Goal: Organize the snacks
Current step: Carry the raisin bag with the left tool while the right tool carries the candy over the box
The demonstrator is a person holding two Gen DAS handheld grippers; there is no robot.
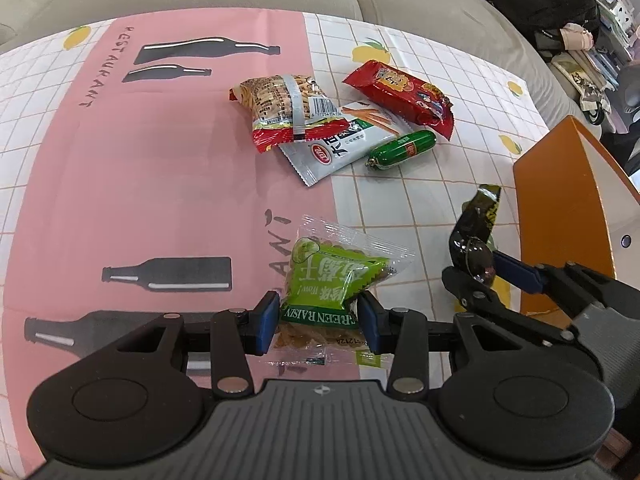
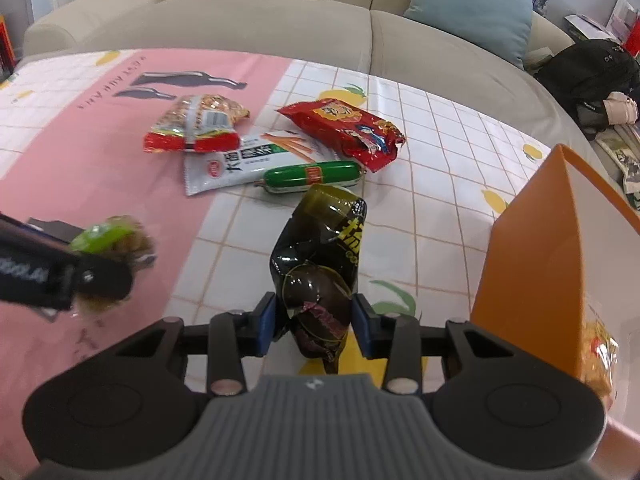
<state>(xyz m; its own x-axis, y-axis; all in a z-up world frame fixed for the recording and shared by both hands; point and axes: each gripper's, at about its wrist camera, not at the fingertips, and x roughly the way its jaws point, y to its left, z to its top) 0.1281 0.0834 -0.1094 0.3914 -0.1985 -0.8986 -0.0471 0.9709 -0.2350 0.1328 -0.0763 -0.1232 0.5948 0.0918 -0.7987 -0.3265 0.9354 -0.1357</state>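
Observation:
My left gripper [image 1: 318,312] is shut on a green raisin packet [image 1: 336,276], held just above the cloth; in the right wrist view that gripper [image 2: 100,276] and the blurred green raisin packet [image 2: 106,236] show at the left. My right gripper [image 2: 314,320] is shut on a dark glossy packet [image 2: 320,248] with yellow print, which stands up between the blue pads. In the left wrist view the right gripper [image 1: 480,268] holds the dark packet [image 1: 478,216] beside an orange box [image 1: 560,208].
On the pink and white tablecloth [image 2: 100,152] lie a peanut bag [image 2: 196,124], a white stick-snack packet [image 2: 240,160], a green sausage [image 2: 312,176] and a red packet [image 2: 344,128]. The orange box [image 2: 532,260] at right holds a yellow packet [image 2: 600,352]. A sofa [image 2: 260,24] runs behind.

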